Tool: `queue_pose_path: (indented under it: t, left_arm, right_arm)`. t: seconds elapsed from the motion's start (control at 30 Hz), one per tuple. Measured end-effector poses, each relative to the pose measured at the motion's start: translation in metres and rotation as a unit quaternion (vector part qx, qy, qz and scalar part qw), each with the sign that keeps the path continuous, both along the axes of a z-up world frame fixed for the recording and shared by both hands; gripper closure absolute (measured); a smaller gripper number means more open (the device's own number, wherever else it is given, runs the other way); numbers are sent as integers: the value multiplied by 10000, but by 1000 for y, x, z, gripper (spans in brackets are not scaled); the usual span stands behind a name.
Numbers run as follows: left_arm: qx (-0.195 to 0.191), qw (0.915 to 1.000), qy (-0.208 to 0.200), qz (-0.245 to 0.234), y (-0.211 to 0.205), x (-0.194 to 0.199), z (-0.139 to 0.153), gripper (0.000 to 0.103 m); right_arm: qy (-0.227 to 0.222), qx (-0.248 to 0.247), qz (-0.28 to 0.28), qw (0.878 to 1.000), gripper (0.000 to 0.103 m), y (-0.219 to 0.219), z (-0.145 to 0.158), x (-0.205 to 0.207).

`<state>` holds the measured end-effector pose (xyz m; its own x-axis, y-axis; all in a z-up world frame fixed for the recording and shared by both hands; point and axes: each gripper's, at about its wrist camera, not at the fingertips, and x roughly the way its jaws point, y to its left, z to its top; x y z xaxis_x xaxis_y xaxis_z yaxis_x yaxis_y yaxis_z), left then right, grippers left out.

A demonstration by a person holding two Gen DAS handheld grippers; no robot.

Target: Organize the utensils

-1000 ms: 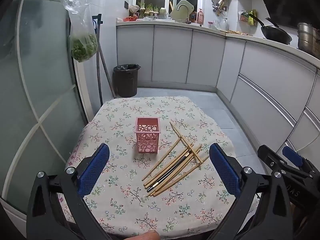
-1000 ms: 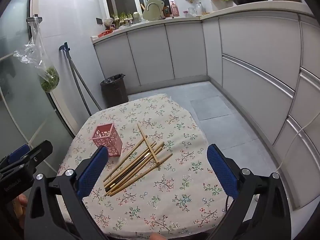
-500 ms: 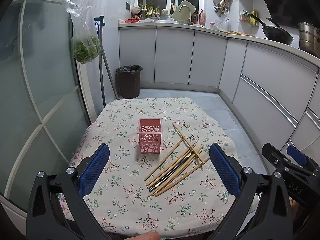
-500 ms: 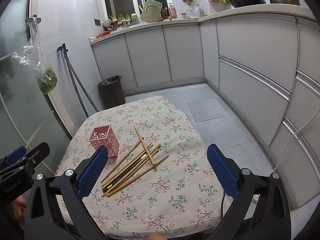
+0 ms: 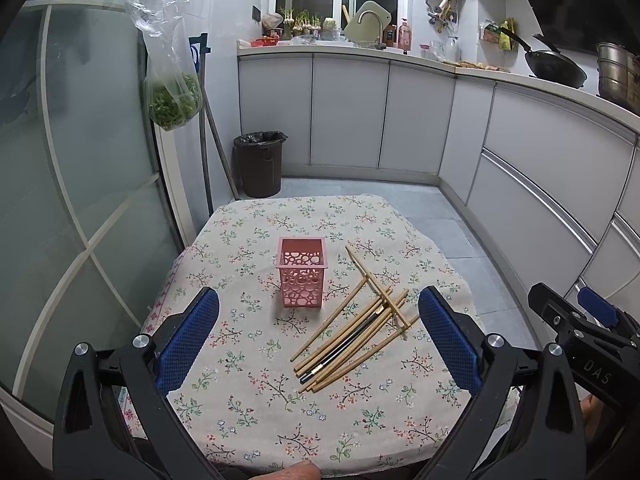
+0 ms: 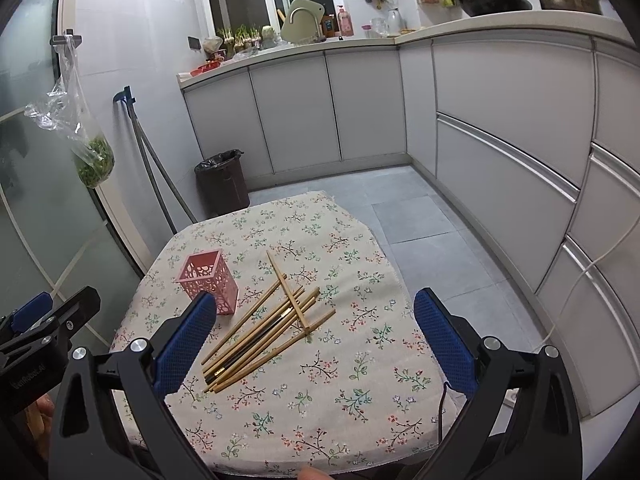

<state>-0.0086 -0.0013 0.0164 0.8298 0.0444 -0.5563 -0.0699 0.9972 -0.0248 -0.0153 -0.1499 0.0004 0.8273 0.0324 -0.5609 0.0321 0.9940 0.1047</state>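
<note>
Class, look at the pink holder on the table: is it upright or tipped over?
Upright. The pink holder stands on its base on the tablecloth, open top facing up; the chopsticks lie flat beside it.

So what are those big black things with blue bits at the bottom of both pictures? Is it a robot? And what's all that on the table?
It isn't a robot. A person holds a grabbing tool in each hand, and each tool carries a small camera that looks forward along its two fingers. One picture comes from the left gripper, the other from the right gripper. The blue bits are the soft pads on the fingers. Each camera also catches the other tool at the edge of its picture.

Both tools are wide open and hold nothing.

In front of them is a table with a flowery cloth. On it stands a pink holder with round holes, upright and, as far as can be seen, with nothing in it. Beside it lies a loose pile of chopsticks, mostly wooden, one dark, and one lying across the others. They probably go in the holder.
</note>
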Motion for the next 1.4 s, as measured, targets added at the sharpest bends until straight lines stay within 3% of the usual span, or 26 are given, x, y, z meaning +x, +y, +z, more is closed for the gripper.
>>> queue_pose_path:
  t: [1.4]
  left_arm:
    - [16, 10000, 1, 17, 3, -2, 0, 7]
  right_arm:
    - [66, -18, 55, 10000, 7, 0, -1, 2]
